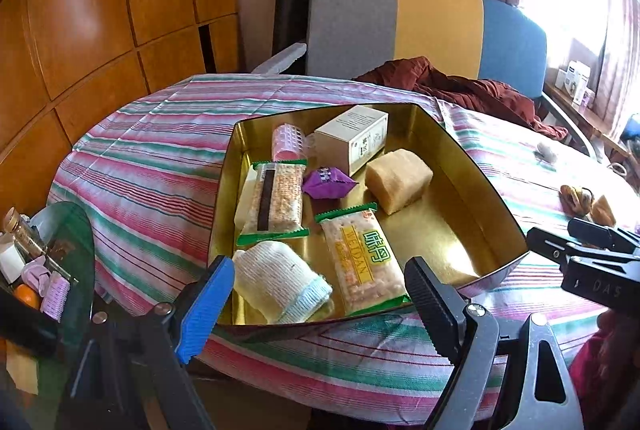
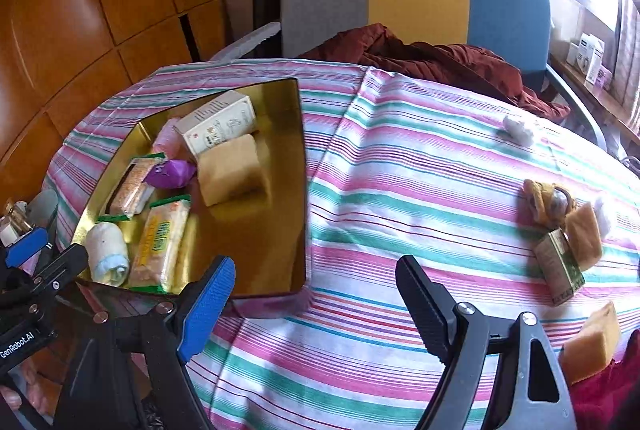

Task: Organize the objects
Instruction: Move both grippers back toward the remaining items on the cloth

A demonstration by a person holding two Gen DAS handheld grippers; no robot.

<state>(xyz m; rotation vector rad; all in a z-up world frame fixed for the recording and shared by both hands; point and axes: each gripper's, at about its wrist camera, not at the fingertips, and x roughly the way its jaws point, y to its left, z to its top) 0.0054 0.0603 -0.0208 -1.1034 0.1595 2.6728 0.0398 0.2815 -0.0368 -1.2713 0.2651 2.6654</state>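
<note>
Left gripper (image 1: 320, 294) and right gripper (image 2: 316, 300): both agape, nothing held. Gold tin tray (image 2: 280, 230) already stocked with snacks. Small green box (image 2: 560, 268) loose on striped cloth (image 2: 400, 189), right side. Judged light, stiff card; best pinched across flat faces.

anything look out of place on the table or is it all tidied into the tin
Not all tidied. The gold tin holds most snacks, but a loose cluster still lies on the striped cloth to its right: a small green box, tan blocks, a yellowish wrapper. A white wad sits apart, farther back.
</note>
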